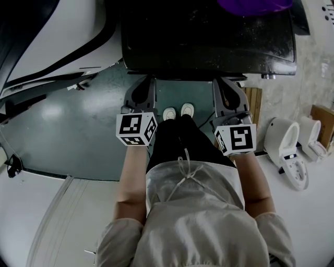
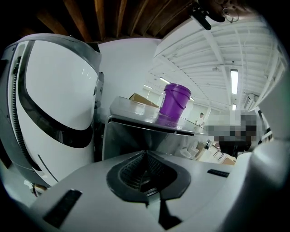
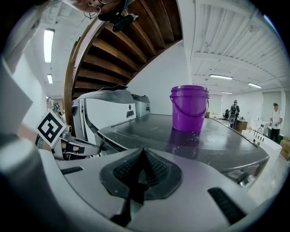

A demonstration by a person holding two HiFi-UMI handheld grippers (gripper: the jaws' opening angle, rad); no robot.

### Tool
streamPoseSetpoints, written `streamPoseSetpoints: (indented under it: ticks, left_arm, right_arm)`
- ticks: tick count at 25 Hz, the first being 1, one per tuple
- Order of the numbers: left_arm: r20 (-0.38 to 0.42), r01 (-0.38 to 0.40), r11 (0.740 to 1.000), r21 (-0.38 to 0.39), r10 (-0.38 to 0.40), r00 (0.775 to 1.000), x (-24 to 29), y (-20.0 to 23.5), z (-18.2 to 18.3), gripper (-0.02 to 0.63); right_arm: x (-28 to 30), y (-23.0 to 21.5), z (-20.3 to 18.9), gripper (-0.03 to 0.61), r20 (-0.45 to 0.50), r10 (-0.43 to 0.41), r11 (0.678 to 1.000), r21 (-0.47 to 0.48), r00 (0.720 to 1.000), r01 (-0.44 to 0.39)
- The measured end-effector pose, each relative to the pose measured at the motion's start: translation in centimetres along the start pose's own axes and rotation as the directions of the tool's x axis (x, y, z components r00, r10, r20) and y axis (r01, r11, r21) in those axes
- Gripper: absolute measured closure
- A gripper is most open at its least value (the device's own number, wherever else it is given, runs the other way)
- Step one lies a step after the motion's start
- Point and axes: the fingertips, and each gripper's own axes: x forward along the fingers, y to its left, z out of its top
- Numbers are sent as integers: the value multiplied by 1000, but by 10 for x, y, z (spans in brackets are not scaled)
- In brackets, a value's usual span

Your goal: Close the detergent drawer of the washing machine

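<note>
I stand in front of a dark-topped machine (image 1: 209, 41) with a purple bucket (image 1: 255, 5) on it. A large white appliance (image 1: 62, 31) with black curved bands stands to its left. No detergent drawer can be made out in any view. My left gripper (image 1: 142, 83) and right gripper (image 1: 225, 83) are held side by side, low, just short of the dark top's front edge. In the left gripper view the left gripper (image 2: 146, 156) has its pads together and holds nothing. The right gripper (image 3: 143, 152) is likewise shut on nothing, facing the bucket (image 3: 189, 108).
White sanitary fixtures (image 1: 284, 146) and a wooden crate (image 1: 253, 101) stand on the floor at the right. My shoes (image 1: 177, 111) are between the grippers on a teal floor. In the right gripper view a person (image 3: 274, 115) stands far off.
</note>
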Motion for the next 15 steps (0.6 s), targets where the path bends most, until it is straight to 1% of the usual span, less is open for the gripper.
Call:
streamPoseSetpoints:
  ticks: [3,5,10,15]
  left_arm:
    - [18,11,998,-67,-10,1000,4,3,4,594]
    - [22,19,996,-85,-17,1000,6,4,5,594]
    - [5,-2,1000,-19,2,1000,7,4,6,595]
    - [11,-12,1000,-10,13,1000,9,5,6,595]
  right_arm:
    - [2,-3,4,572,8,-7,1000,-2,1000,7]
    - [2,-6,5,572,14,-12,1000,3,1000,12]
    - [9,-10,6,572,10,-4,1000,2,1000,4]
    - [15,-11,7,572,14,-1,1000,2,1000,1]
